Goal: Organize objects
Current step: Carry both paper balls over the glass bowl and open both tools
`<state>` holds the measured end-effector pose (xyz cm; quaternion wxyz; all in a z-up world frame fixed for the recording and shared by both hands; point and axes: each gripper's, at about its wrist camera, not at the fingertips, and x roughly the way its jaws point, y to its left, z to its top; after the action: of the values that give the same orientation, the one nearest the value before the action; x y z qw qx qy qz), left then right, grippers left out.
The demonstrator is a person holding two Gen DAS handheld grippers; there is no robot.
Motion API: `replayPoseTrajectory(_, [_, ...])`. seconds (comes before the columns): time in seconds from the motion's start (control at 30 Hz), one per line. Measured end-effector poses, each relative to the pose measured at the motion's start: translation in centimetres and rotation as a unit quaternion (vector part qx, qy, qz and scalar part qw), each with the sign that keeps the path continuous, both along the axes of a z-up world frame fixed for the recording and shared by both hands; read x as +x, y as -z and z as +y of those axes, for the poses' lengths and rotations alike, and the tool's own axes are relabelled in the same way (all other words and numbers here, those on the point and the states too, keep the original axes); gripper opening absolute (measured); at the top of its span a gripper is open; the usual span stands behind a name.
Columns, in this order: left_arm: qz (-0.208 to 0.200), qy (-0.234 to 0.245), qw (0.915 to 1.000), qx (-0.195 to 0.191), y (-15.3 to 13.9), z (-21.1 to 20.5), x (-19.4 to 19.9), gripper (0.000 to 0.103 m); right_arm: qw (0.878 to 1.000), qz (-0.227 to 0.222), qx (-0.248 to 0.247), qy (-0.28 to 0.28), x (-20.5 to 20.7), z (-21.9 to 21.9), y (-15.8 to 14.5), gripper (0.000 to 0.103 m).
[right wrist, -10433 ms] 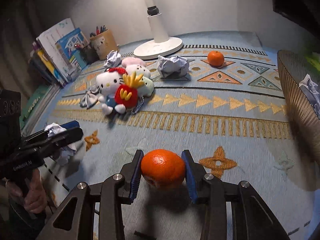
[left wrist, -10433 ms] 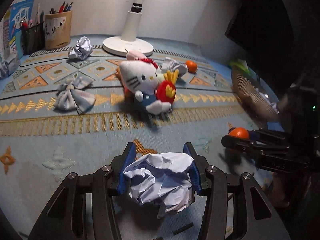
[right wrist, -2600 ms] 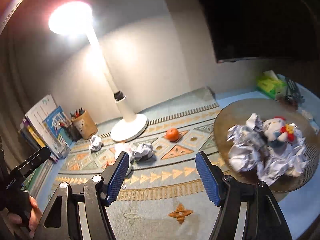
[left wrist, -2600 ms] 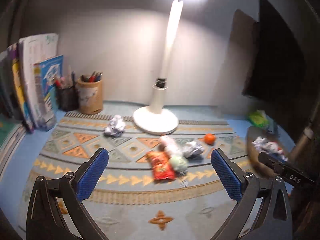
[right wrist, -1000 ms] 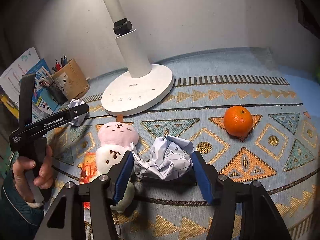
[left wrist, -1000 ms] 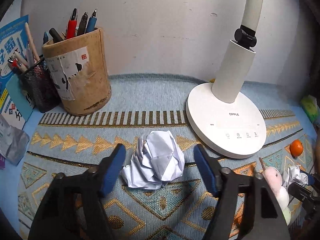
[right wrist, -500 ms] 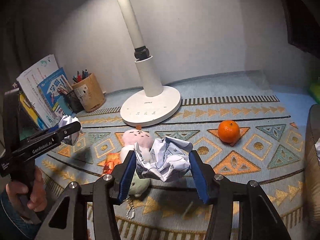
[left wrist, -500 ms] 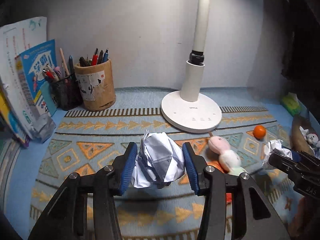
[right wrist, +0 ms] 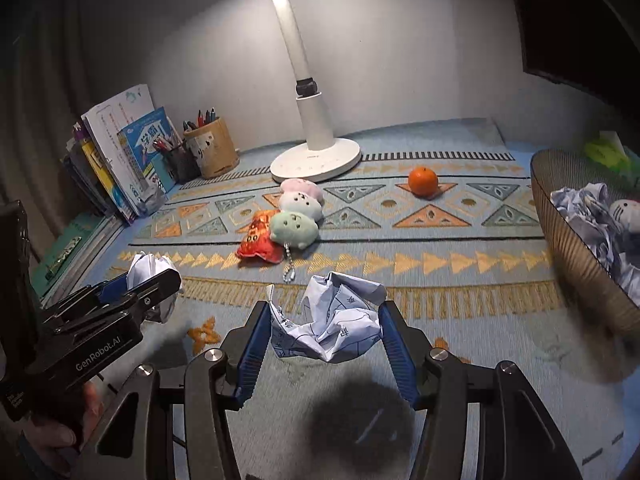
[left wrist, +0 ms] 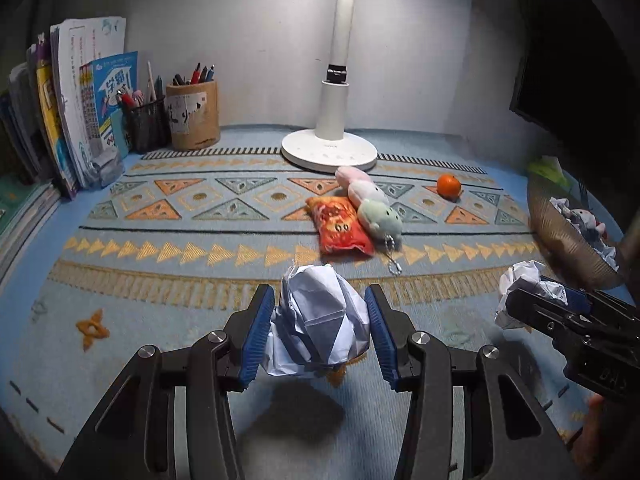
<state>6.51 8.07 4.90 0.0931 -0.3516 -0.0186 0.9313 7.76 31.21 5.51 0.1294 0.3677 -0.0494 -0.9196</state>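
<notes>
My left gripper (left wrist: pixel 316 332) is shut on a crumpled white paper ball (left wrist: pixel 318 320) and holds it above the patterned mat. My right gripper (right wrist: pixel 326 338) is shut on a second crumpled paper ball (right wrist: pixel 332 326) printed with blue lines. The right gripper also shows at the right of the left wrist view (left wrist: pixel 560 312), near the woven basket (left wrist: pixel 568 240). The basket (right wrist: pixel 568 248) holds crumpled papers and a white plush. A plush dumpling chain (right wrist: pixel 298 212), a red snack-bag plush (right wrist: pixel 258 242) and an orange (right wrist: pixel 423 181) lie mid-mat.
A white desk lamp (left wrist: pixel 330 148) stands at the back. A pen cup (left wrist: pixel 194 120), a mesh pen holder (left wrist: pixel 146 126) and upright books (left wrist: pixel 80 112) line the back left. A green packet (right wrist: pixel 606 152) lies behind the basket.
Both grippers have pulled back toward the mat's near edge with their paper balls. The right gripper now sits closer to the basket.
</notes>
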Motion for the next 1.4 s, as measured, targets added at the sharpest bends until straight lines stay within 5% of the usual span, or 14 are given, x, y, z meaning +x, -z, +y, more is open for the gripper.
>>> replayPoseTrajectory(0.5, [-0.022, -0.015, 0.9996, -0.001, 2.5, 0.0, 0.3, 0.047, 0.999, -0.035, -0.013, 0.005, 0.8, 1.0, 2.9, 0.057])
replayPoseTrajectory(0.77, [-0.018, -0.021, 0.9993, -0.024, 2.8, 0.4, 0.6, 0.049, 0.999, -0.047, -0.014, 0.000, 1.1, 0.8, 3.7, 0.068])
replayPoseTrajectory(1.03, [-0.020, -0.018, 0.9995, -0.018, 2.9, 0.3, 0.6, 0.049, 0.995, -0.066, -0.077, 0.010, 0.5, 2.1, 4.0, 0.068])
replayPoseTrajectory(1.13, [-0.026, -0.016, 0.9994, -0.015, 3.0, 0.2, 0.4, 0.049, 0.995, -0.063, -0.074, 0.017, 0.6, 2.0, 3.9, 0.066])
replayPoseTrajectory(1.17, [-0.027, -0.015, 0.9994, -0.014, 3.1, 0.2, 0.4, 0.049, 0.995, -0.065, -0.072, 0.019, 0.5, 2.0, 3.9, 0.056])
replayPoseTrajectory(1.4, [-0.037, -0.008, 0.9987, -0.033, 3.4, 0.9, 0.1, 0.049, 0.996, -0.041, -0.078, 0.019, 1.5, 1.4, 1.8, 0.055])
